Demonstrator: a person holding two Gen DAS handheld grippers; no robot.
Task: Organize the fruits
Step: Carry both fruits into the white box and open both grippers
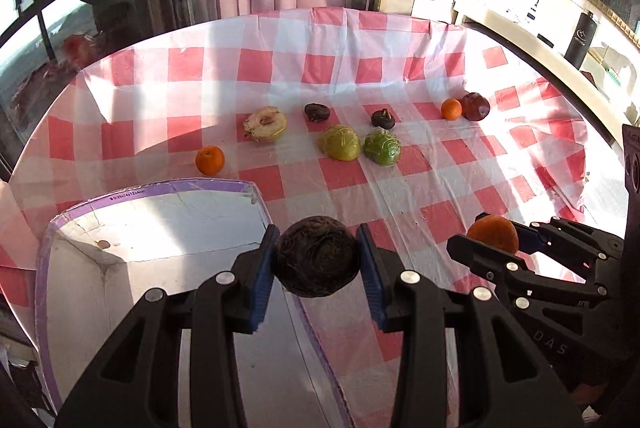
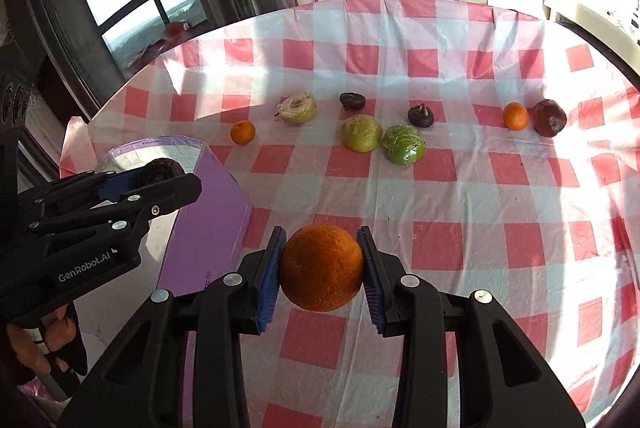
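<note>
1. Tablecloth (image 2: pixel 440 240), red-and-white checked, covers the table; eight fruits lie on it in a loose row well beyond both grippers.
2. Box (image 1: pixel 120 228), purple outside and white inside, stands open at the near left and looks empty.
3. Left gripper (image 1: pixel 318 262) pinches a dark, netted round fruit (image 1: pixel 316 262) between its blue pads, held over the box's right rim.
4. Right gripper (image 2: pixel 322 268) pinches an orange (image 2: pixel 322 268), held above the cloth just right of the box.
5. Step in hand: carrying two picked fruits to the box. Next move probably calls for lowering each inside, then spreading the fingers.
</note>
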